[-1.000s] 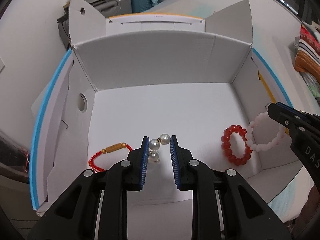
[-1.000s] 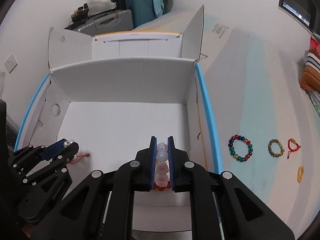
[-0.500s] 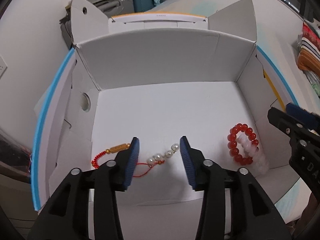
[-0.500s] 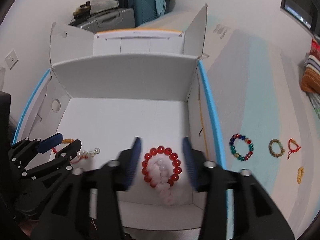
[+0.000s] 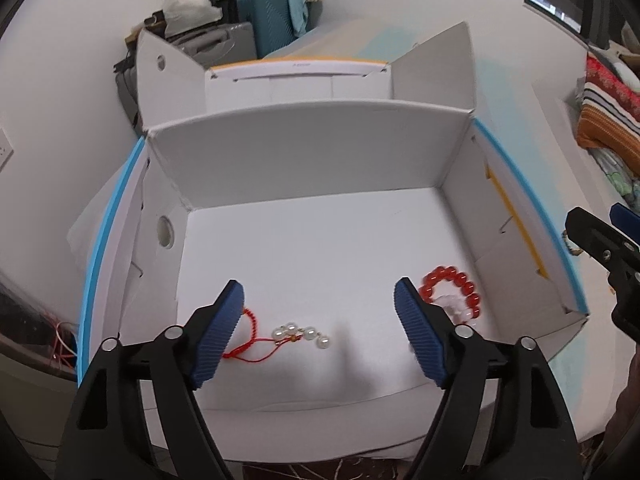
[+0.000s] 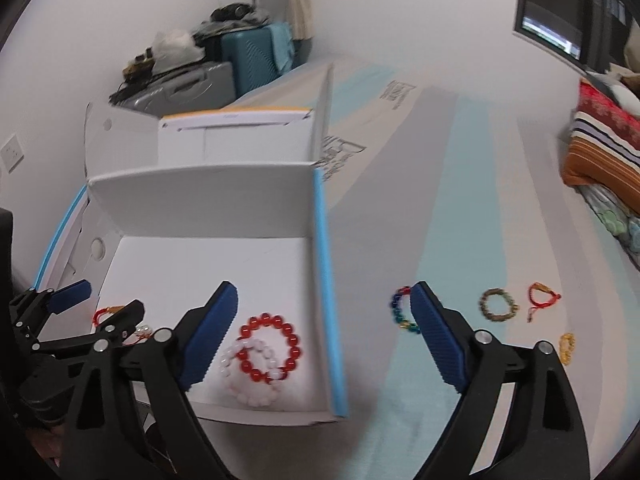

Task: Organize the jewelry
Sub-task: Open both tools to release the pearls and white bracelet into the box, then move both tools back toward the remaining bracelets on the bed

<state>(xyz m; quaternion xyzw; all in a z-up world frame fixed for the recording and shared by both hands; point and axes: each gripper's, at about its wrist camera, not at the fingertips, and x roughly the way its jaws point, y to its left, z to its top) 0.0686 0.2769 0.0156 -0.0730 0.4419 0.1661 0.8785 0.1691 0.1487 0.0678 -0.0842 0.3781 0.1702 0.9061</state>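
Inside the open white cardboard box (image 5: 312, 248), near its front edge, lie the pieces already put away: a red-cord bracelet with white pearl beads (image 5: 298, 334) on the left side, and a bracelet of round glossy red beads (image 6: 269, 347) with a pale pink bead bracelet (image 6: 250, 376) lying partly over it on the right side. The left gripper (image 5: 319, 332) hangs above the pearl piece with its jaws opening wide, and nothing is pressed between them; the right gripper (image 6: 324, 332) is also opening, its jaws standing on either side of the blue edge of the box, and it holds nothing. On the pale striped surface (image 6: 460, 208) to the right of the box wait four more pieces: a multicoloured bead bracelet (image 6: 400, 312) just beside the right finger, an olive-brown bead bracelet (image 6: 498, 304), a thin red cord bracelet (image 6: 542, 298) and a small yellow bead bracelet (image 6: 567, 347). I judge all of them light and limp, so they will sag and swing when lifted. The round beads look smooth and may slip from the pads, so it seems better to pinch across one side of the ring, with two or three beads between the pads. The cord piece is flat and harder to catch; its knot or gold charm seems the best place.
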